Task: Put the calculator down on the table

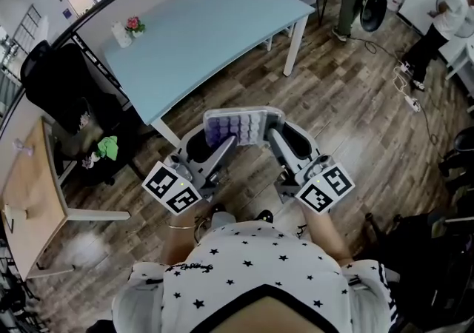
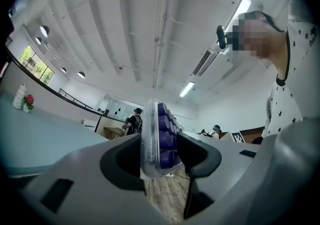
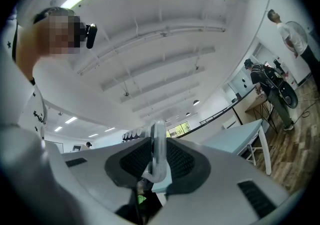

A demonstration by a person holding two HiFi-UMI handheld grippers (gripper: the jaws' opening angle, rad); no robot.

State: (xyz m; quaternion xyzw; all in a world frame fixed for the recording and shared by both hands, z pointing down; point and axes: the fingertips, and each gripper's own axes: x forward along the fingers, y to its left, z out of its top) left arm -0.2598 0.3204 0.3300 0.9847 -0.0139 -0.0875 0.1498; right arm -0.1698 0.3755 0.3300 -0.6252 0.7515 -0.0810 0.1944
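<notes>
Fingers of the left gripper are pressed onto the calculator from both faces: one pad on the clear back, the other against the purple keys. The left gripper view shows the item edge-on and standing upright between the pads. Fingers of the right gripper pinch the opposite end, where only a thin clear rim shows between the dark ribbed pads. Both grips are judged firm, with no gap visible on either side.

Location: in the head view the calculator hangs in the air between the left gripper and the right gripper, keys facing up. Its long axis runs left to right, from one gripper to the other. Below it is wood floor, not tabletop.

Governing relation: the light-blue table lies farther off and to the left of the item. Its near corner sits just left of the left gripper, and its long near edge runs away to the far right. The left gripper is the nearer of the two to the tabletop. A small vase of flowers stands at the far-left end, well apart from the likely landing area.

Assessment: placement not yet begun. The coming move would need both grippers to travel together, away and leftward, keeping the item level until it is over the tabletop.
</notes>
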